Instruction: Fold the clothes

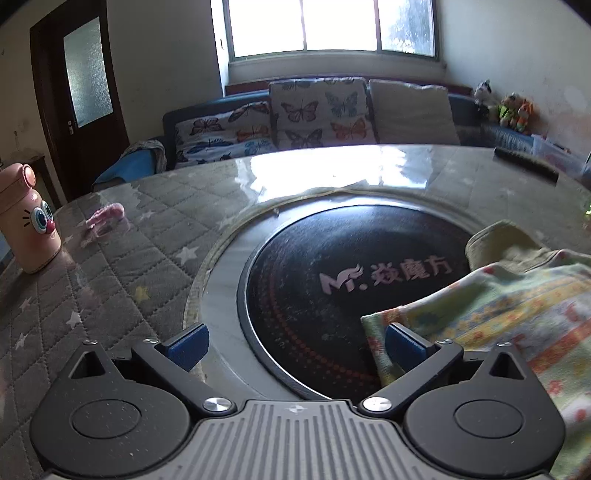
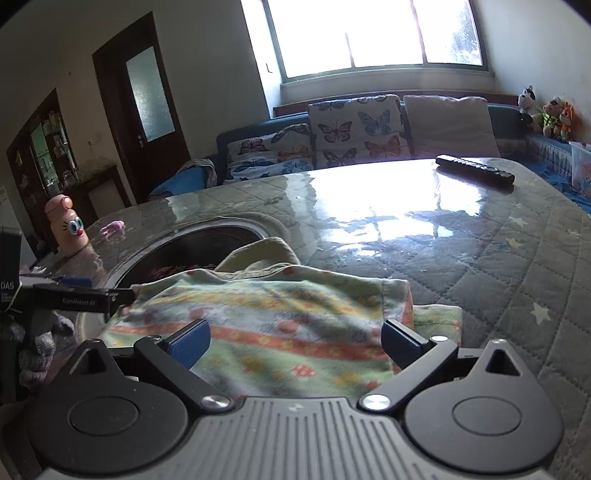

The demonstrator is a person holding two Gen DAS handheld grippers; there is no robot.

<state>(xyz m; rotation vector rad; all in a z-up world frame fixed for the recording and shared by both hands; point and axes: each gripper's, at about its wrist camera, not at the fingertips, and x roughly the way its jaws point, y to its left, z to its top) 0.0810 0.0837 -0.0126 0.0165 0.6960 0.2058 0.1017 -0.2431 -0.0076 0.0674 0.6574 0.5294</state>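
Bright living room with a big window [image 2: 380,33], a dark door [image 1: 86,74] with frosted glass, and a sofa [image 1: 236,129] carrying butterfly cushions [image 1: 317,110]. In front, a desk [image 2: 498,258] under a grey quilted cover with stars and a shiny clear sheet, strong glare in the middle. Set into the desk, a round black heater plate [image 1: 332,288] with pink lettering.

On the far left of the desk, a pink bottle [image 1: 27,225] with a cartoon face, upright; near it, a small pink item [image 1: 105,216], too blurred to name. At the far right edge, a black remote [image 2: 474,170]. Soft toys [image 2: 546,114] in the corner by the sofa.

Patterned garment [image 2: 266,325] lying folded on the desk, partly over the rim of the plate, a yellowish part sticking out behind it.

Left claw [image 1: 293,341] spread apart and holding nothing, its right pad just at the cloth's left corner; touching or not, cannot tell. Right claw [image 2: 295,341] also spread wide, low above the cloth, nothing between the pads. Near edge of the garment hidden behind the claw bodies.
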